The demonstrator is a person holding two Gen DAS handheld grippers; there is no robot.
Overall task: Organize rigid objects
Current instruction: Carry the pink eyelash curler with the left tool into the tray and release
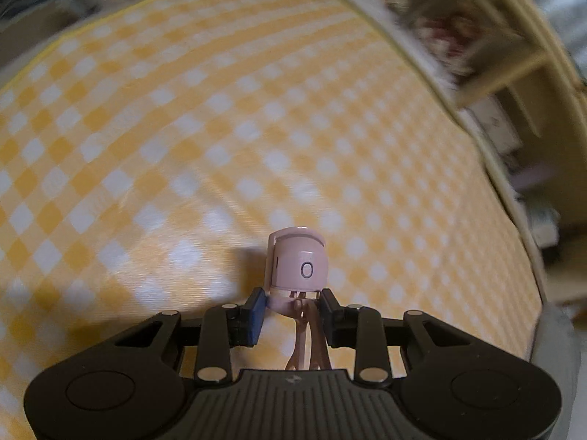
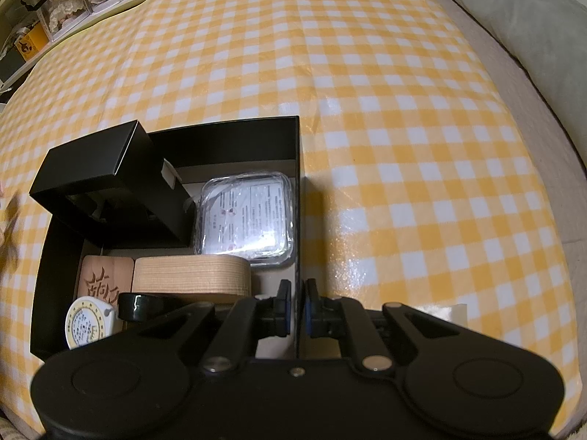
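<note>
pink device (image 1: 298, 264) is pinched at its base between left gripper (image 1: 293, 302) pads, held above checked cloth (image 1: 220, 128) | right gripper (image 2: 298, 299) jaws are clamped on black box (image 2: 298, 146) right wall

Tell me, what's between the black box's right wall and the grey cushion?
Only bare yellow-checked tablecloth lies between the open black cardboard box and the soft grey cushion, as the right wrist view shows.

Pink device (image 1: 299, 264): an oval "0"-like mark on its front. Wooden block (image 2: 104, 278) in the black box (image 2: 297, 154): carved Chinese characters, partly hidden. Print on the clear case (image 2: 245, 216) and round tape measure (image 2: 84, 324): too small to read.
</note>
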